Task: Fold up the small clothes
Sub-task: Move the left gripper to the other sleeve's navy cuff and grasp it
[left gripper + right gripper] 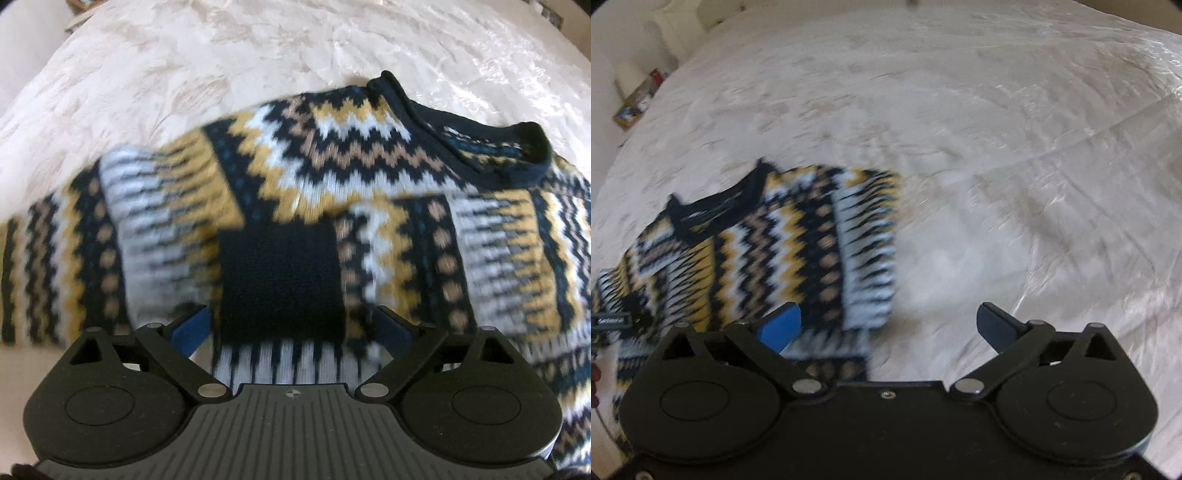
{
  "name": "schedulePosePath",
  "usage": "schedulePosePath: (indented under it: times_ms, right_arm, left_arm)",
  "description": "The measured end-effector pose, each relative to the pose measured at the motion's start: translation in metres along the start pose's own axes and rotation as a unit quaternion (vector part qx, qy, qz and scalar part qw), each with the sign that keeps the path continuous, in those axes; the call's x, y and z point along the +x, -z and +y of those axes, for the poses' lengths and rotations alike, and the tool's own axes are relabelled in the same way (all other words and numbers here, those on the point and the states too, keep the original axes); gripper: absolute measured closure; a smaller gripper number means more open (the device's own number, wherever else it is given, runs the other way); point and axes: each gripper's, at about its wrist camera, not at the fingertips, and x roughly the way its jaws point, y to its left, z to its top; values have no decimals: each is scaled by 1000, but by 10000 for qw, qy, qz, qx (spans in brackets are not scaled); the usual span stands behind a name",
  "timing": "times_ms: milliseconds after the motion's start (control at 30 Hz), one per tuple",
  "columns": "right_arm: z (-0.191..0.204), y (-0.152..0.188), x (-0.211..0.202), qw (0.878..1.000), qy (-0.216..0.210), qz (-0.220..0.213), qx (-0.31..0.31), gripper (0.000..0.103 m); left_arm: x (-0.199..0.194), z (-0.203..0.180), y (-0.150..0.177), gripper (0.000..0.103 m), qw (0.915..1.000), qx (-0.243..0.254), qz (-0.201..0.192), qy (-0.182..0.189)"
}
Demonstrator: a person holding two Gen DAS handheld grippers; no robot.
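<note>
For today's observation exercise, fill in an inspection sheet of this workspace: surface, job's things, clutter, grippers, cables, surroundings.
Surface: pale, shiny bedspread, lightly wrinkled.
Job's things: one patterned knit sweater, dark collar away from the cameras, sleeves folded over the front.
Clutter: nothing seen on the bedspread.
Grippers: left gripper open, fingers either side of a dark sleeve cuff; right gripper open at the sweater's edge, holding nothing.
Cables: nothing seen.
Surroundings: small items beside the bed, blurred.

Loads of bare bedspread (1015,177) right of and beyond the sweater (783,251), easy passage there. Far left edge more cramped: small clutter (635,103) beside the bed. Sweater bulk (295,192) fills the left gripper's (291,328) whole path ahead.
</note>
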Motion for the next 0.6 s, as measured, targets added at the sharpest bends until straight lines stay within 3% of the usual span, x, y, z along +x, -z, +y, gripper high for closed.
schedulePosePath:
  times_ms: [200, 433, 600]
  right_arm:
    - [29, 23, 2, 9981, -397, 404, -225, 1]
    - [67, 37, -4, 9955, -579, 407, -632, 1]
    - [100, 37, -7, 9943, -663, 230, -800, 1]
  left_arm:
    - [-17, 34, 50, 9, 9973, -701, 52, 215]
    - [-43, 91, 82, 10, 9943, -1032, -250, 30]
    - [-61, 154, 89, 10, 9875, -1457, -550, -236]
